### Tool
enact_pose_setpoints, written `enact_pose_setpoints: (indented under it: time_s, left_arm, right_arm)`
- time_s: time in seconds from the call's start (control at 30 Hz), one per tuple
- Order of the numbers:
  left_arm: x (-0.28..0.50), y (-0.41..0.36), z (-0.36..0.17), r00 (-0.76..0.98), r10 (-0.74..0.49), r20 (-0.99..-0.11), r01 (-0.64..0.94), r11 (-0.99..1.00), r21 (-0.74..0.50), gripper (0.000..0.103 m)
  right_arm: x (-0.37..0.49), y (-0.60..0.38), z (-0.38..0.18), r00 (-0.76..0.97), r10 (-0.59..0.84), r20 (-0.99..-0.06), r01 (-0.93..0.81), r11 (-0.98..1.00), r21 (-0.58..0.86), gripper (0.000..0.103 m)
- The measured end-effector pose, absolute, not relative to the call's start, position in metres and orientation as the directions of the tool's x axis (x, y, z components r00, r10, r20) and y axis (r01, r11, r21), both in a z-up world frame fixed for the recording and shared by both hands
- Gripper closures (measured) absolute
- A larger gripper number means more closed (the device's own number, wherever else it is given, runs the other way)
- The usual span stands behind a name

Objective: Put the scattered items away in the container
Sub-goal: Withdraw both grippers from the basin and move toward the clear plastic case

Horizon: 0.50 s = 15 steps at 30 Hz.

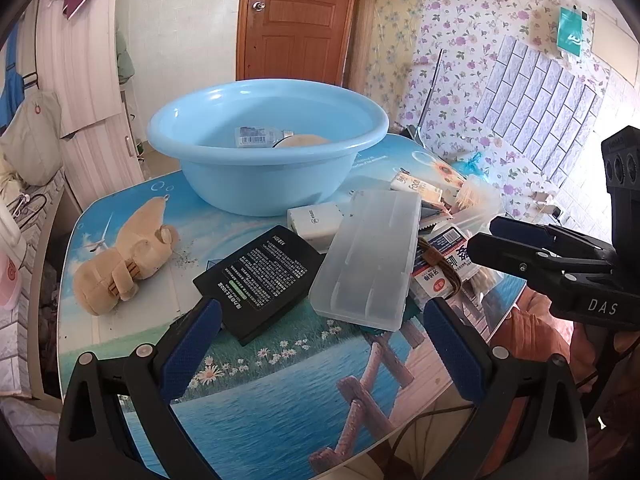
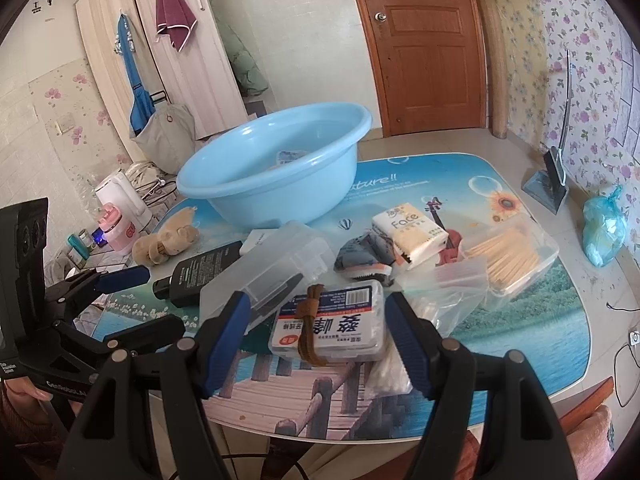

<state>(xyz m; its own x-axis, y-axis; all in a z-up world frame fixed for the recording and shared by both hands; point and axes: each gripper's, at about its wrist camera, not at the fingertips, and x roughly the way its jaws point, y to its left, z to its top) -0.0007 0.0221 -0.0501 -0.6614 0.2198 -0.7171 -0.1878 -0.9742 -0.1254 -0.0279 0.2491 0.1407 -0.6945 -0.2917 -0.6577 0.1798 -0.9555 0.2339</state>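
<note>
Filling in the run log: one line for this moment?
left gripper: open, near bottle | right gripper: open, around swab box | basin: partly filled

Background's pretty busy: brown wooden door [image 2: 420, 40] shut at the back, a maroon towel [image 2: 175, 12] hanging on the pale wardrobe [image 2: 168, 64], floral wallpaper [image 2: 580, 40] along one side. A white kettle [image 2: 120, 196] sits low down by a pink cup [image 2: 116, 228], and a tied blue plastic bag [image 2: 604, 228] slumps on the floor.

"Face" marks the tissue pack [image 2: 410, 231], "DAS" the right hand-held gripper [image 1: 484, 236], "ture!!" the table [image 2: 520, 320].
</note>
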Motion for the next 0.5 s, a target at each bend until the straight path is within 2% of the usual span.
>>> enact_pose_setpoints:
  time_s: [0.5]
  left_arm:
    - [-0.001,0.027,-0.052,-0.658,0.230,-0.717,-0.196,-0.972,-0.131,0.002]
  right_arm:
    - [-0.024,0.264,0.138,-0.701,-0.268,-0.661,0.143,-0.961,0.238,0.033]
